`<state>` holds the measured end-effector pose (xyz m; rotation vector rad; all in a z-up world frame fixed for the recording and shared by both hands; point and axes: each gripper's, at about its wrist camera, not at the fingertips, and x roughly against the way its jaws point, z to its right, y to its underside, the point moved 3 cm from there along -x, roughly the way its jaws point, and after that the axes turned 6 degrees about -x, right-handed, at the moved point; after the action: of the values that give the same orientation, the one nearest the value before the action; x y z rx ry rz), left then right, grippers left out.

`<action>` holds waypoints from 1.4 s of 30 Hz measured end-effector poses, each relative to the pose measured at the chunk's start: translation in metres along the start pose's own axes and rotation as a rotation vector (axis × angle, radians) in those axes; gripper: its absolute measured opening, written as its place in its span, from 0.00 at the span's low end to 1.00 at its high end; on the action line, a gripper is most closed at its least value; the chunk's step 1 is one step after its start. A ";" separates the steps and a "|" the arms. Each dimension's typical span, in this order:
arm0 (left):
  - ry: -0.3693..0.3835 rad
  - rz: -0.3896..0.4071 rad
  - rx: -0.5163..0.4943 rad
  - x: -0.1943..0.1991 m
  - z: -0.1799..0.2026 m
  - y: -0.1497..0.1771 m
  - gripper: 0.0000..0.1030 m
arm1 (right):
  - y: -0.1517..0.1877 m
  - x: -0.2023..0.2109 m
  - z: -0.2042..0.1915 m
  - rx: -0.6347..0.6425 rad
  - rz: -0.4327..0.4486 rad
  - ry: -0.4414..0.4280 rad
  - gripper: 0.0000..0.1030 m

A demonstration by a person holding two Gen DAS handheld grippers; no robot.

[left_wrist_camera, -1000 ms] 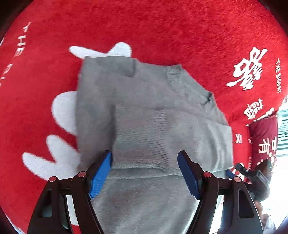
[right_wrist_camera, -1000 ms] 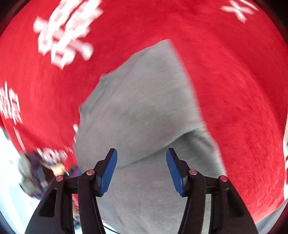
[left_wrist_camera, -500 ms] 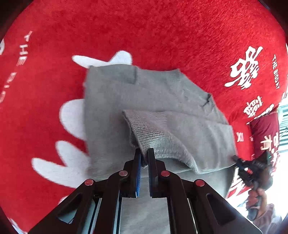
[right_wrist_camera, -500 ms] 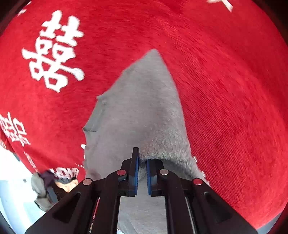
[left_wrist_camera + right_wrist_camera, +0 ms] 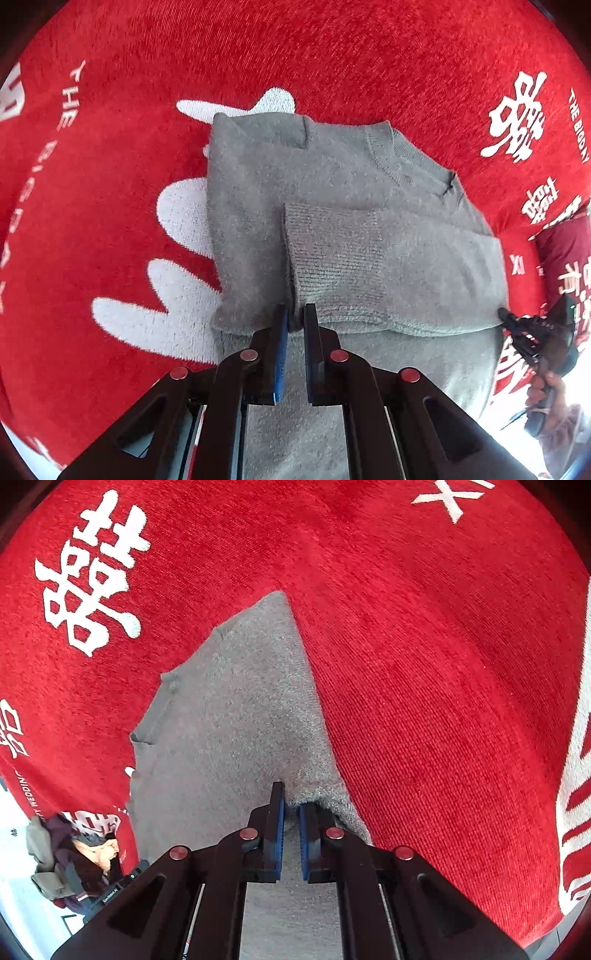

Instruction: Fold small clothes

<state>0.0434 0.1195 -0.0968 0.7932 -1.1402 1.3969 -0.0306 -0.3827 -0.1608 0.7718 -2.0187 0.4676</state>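
Now, sweater: a grey sweater (image 5: pixel 332 206) is spread on the red cloth (image 5: pixel 332 55).
Left gripper (image 5: pixel 294 325): clamped on the folded sleeve's edge.
Right gripper (image 5: pixel 291 805): clamped on the sweater's side edge.

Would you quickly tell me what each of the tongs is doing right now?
Left tongs: shut on a fold of the grey sweater.
Right tongs: shut on the grey sweater's edge.
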 end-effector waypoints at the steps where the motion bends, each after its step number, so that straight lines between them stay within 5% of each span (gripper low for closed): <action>1: -0.016 -0.003 -0.006 0.000 0.001 0.001 0.07 | 0.000 0.000 0.001 0.000 -0.003 -0.001 0.07; 5: -0.074 -0.015 -0.027 -0.001 0.008 0.002 0.13 | 0.001 0.003 0.001 0.006 -0.010 0.004 0.09; 8: -0.073 -0.011 -0.030 0.001 0.012 0.002 0.57 | 0.001 0.004 0.000 0.018 -0.016 0.013 0.10; 9: -0.078 -0.003 -0.040 0.003 0.015 0.002 0.59 | 0.002 0.004 -0.001 0.023 -0.018 0.017 0.11; 22: -0.167 -0.041 -0.059 -0.003 0.024 0.005 0.59 | 0.007 0.013 -0.009 0.072 0.010 0.125 0.12; 27: -0.200 -0.052 -0.063 -0.008 0.029 0.008 0.59 | 0.015 0.032 -0.026 0.179 0.049 0.186 0.17; 30: -0.201 -0.048 -0.052 -0.008 0.029 0.008 0.59 | 0.019 0.039 -0.036 0.235 0.060 0.202 0.34; 42: -0.266 0.016 -0.165 0.003 0.057 -0.011 0.59 | 0.033 0.004 -0.095 0.493 0.024 0.217 0.34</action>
<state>0.0453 0.0657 -0.0740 0.8691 -1.4497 1.2167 0.0032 -0.3039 -0.1082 0.9431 -1.7277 1.0408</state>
